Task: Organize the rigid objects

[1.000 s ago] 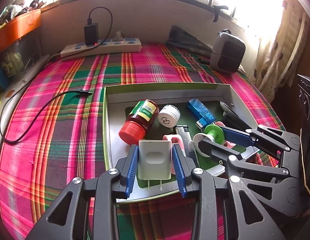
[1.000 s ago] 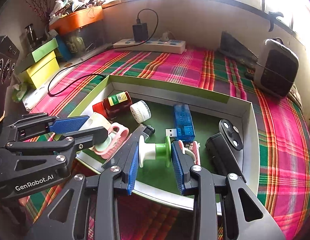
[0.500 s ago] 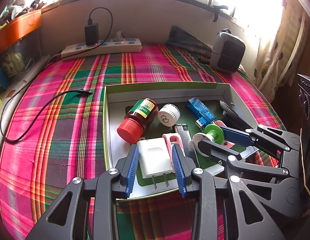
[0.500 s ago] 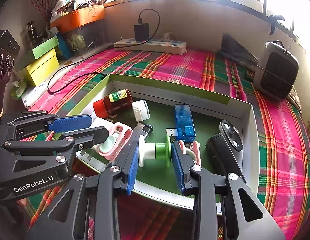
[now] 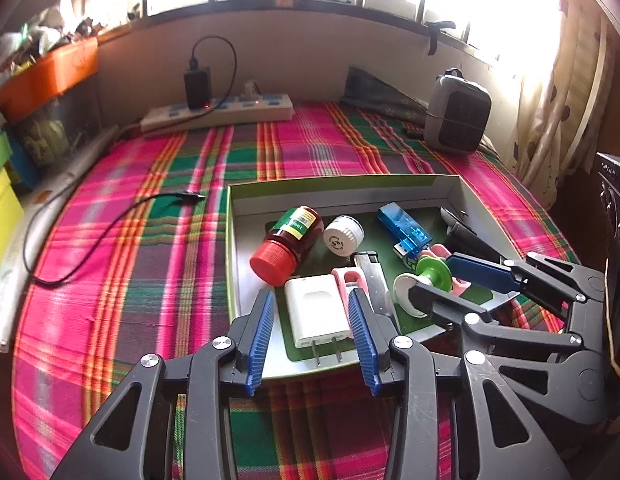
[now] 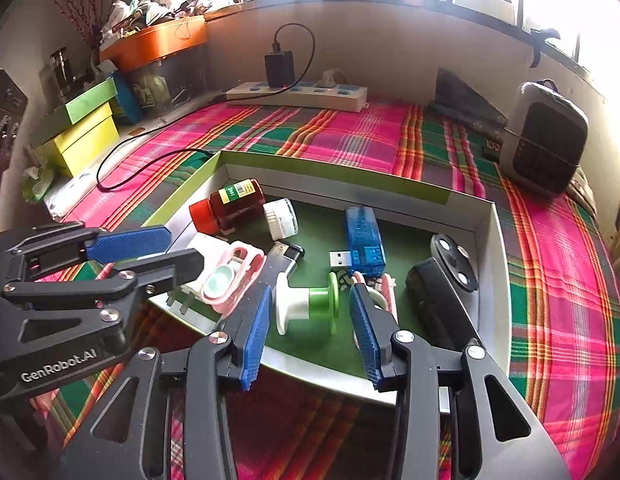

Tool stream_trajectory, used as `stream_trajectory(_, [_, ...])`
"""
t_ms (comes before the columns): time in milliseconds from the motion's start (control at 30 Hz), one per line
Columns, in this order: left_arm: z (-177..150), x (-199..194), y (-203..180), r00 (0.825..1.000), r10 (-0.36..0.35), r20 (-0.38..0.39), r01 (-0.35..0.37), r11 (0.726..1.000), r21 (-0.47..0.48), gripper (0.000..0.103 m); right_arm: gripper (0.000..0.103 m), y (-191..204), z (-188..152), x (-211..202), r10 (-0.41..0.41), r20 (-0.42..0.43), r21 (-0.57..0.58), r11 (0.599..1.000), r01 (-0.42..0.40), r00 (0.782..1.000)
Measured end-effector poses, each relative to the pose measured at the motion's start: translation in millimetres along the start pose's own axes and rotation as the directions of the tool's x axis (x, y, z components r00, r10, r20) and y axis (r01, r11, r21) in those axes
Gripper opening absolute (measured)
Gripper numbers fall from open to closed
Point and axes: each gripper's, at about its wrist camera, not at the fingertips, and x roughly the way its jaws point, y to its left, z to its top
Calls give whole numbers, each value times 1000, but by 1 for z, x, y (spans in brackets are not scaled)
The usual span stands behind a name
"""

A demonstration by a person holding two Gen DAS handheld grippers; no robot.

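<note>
A pink-and-green plaid cloth covers the tabletop, and on it sits a shallow green-rimmed cardboard tray holding the clutter. The left tongs are spread, both blue pads clear of the white plastic wall charger lying flat in the tray's near corner, prongs toward the rim. The right tongs are likewise spread either side of the green-and-white plastic spool, which lies on its side on the tray floor. Behind lie a brown red-capped bottle, a translucent blue USB stick and a small white ribbed cap.
</note>
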Motion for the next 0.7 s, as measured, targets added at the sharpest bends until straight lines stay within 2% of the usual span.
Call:
stream_trajectory(300, [-11, -20, -8, 999, 38, 30, -38, 999, 1, 39, 42, 2, -6, -19, -16, 32, 29, 999, 15, 999])
stream_trajectory(700, [-39, -33, -23, 998, 66, 7, -66, 998, 2, 40, 42, 1, -29, -48, -73, 43, 87, 994, 69, 996])
